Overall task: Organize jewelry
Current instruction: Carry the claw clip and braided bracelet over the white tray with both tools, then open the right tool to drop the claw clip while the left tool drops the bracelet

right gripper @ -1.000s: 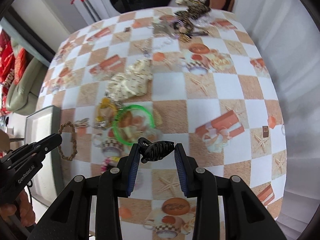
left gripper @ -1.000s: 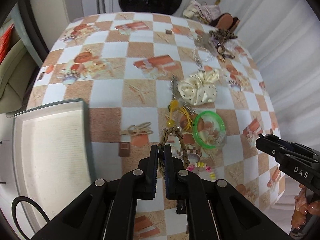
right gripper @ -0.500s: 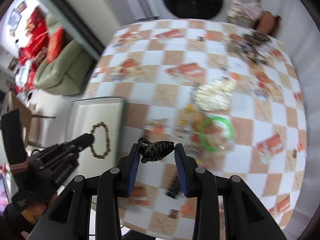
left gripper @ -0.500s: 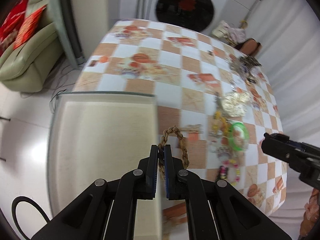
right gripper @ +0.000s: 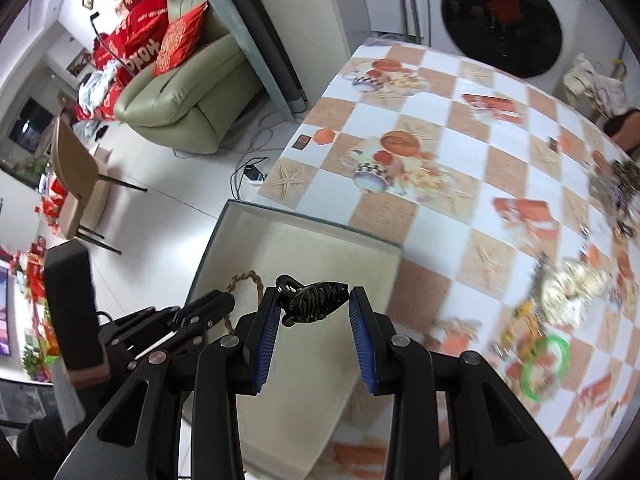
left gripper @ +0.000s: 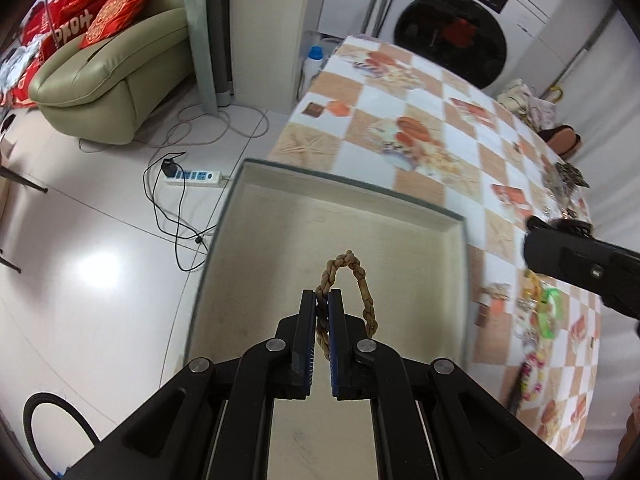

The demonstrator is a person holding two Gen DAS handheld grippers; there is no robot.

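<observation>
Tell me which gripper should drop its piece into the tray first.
Left. The left gripper holds the braided bracelet well over the tray floor; the right gripper with its black hair claw looks nearer the tray's edge.

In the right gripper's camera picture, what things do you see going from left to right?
Tan chair → left gripper holding the braided bracelet → black hair claw in the right gripper → cream scrunchie.

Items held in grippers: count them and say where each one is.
2. A braided bracelet is pinched in the left gripper over the tray; a black hair claw is clamped in the right gripper. None looks hidden.
</observation>
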